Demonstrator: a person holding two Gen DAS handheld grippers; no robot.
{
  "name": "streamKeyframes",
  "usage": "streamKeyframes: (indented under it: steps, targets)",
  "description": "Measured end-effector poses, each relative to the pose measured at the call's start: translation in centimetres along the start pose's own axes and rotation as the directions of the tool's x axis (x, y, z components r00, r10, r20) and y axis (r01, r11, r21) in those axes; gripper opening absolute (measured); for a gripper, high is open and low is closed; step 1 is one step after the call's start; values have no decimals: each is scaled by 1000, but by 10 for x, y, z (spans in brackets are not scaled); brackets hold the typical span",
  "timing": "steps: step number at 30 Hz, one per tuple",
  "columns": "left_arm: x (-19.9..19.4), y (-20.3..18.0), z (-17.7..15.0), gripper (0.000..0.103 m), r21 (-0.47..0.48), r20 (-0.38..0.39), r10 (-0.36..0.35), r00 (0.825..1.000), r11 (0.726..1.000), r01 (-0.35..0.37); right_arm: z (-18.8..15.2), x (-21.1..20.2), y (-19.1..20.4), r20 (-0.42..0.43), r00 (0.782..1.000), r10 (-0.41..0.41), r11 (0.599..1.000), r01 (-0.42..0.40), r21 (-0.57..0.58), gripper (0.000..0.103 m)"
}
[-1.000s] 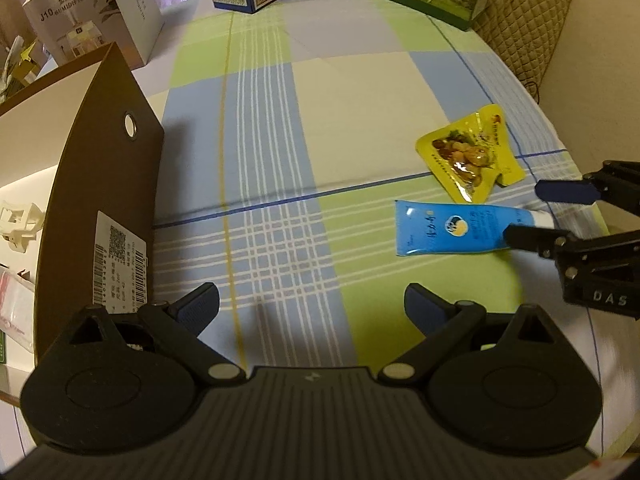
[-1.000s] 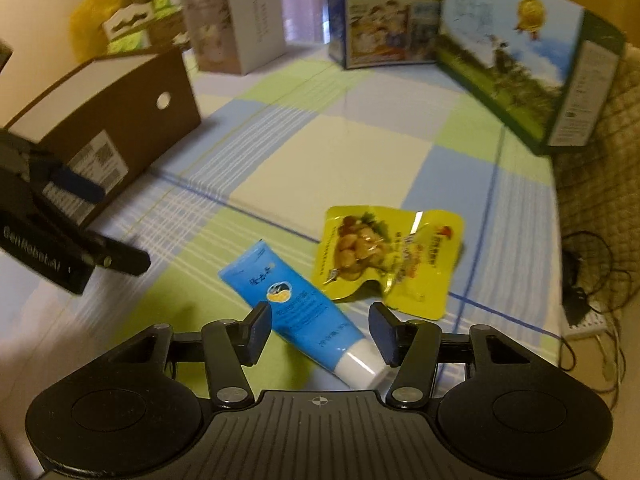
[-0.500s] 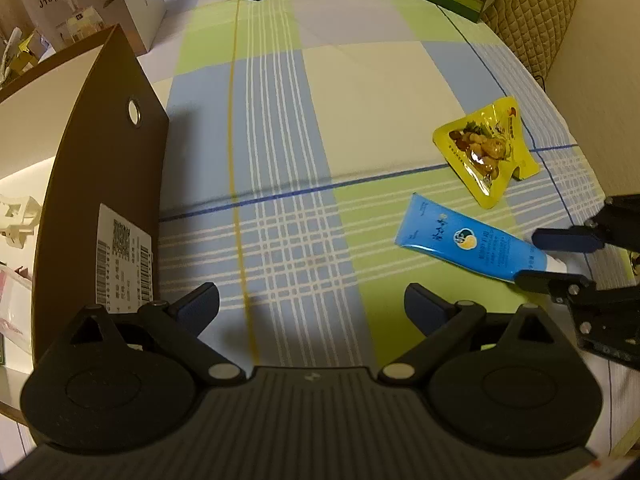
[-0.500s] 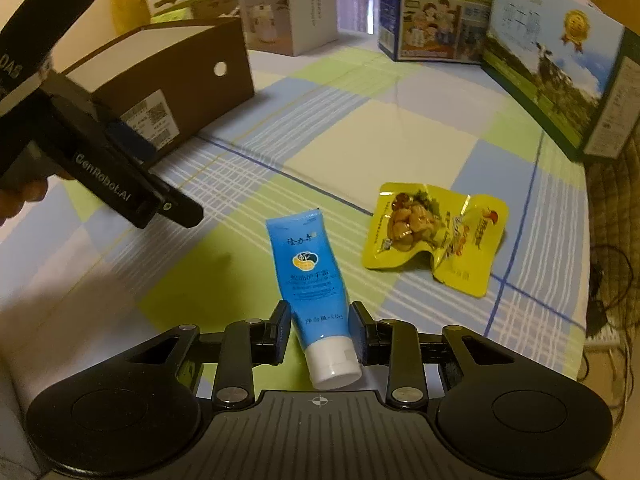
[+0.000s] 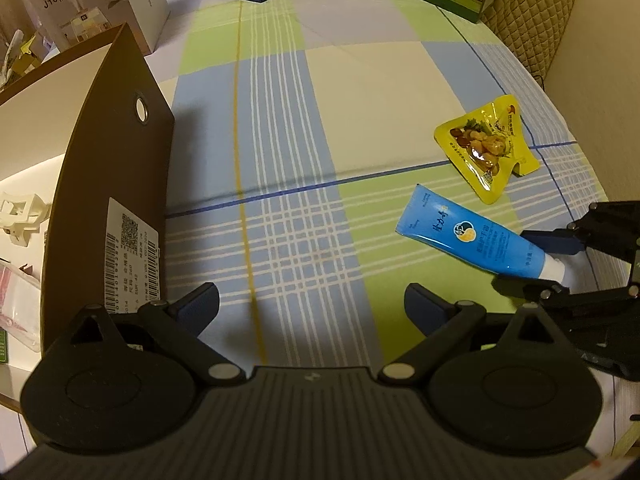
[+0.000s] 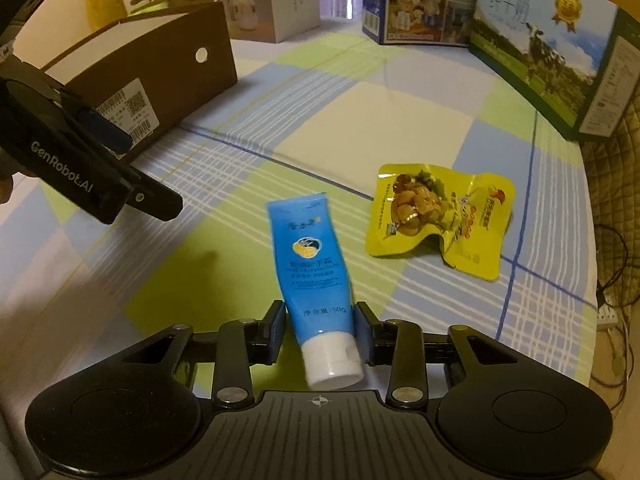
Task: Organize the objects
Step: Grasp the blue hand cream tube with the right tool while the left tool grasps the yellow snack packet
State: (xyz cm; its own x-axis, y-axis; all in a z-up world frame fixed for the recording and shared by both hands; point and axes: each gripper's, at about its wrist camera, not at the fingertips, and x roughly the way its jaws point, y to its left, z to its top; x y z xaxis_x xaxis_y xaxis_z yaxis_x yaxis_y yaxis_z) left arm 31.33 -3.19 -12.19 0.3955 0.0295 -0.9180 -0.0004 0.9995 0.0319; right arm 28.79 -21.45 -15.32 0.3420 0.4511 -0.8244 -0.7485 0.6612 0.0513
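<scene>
The right tool (image 6: 320, 330) clamps the tube (image 6: 310, 256) near its cap, long axis pointing away toward the box (image 6: 160, 68) (apparently lifted); the left tool (image 5: 312, 304) gapes empty.

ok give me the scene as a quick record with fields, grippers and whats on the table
surface: checked tablecloth
right gripper: shut on blue tube, near its white cap
left gripper: open, nothing between its fingers
yellow snack pack: lying flat beside the tube, apart from it
brown box: open-topped, at the table's left
back of table: printed cartons
</scene>
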Motion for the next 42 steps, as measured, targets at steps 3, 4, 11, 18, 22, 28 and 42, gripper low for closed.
streamKeyframes:
  steps: [3,4,11,18,22,28,42]
  targets:
    - [-1,-2,0,98,8,4,-5,1000,1000,5,-12,-10,1,2,1000,-9,1000,9,22,32]
    - [-1,-3,0,98,13,4,-7,1000,1000,7,-17,-14,0,1,1000,-17,999,17,34,32]
    - [4,-23,3,98,86,6,-40,999,996,39,-58,-51,-10,-14,994,-111,977,112,180,32]
    - [9,-57,13,98,221,32,-106,994,970,96,-85,-75,-22,-28,957,-288,879,276,389,32]
    - [16,-75,23,98,310,57,-162,985,941,137,-81,-74,-29,-27,932,-360,812,328,483,32]
    - [28,-95,41,98,448,95,-217,972,881,153,-71,-66,-39,-36,900,-434,757,386,527,32]
    - [74,-113,79,98,580,87,-303,949,790,200,-55,-52,-53,-51,898,-437,760,399,514,32]
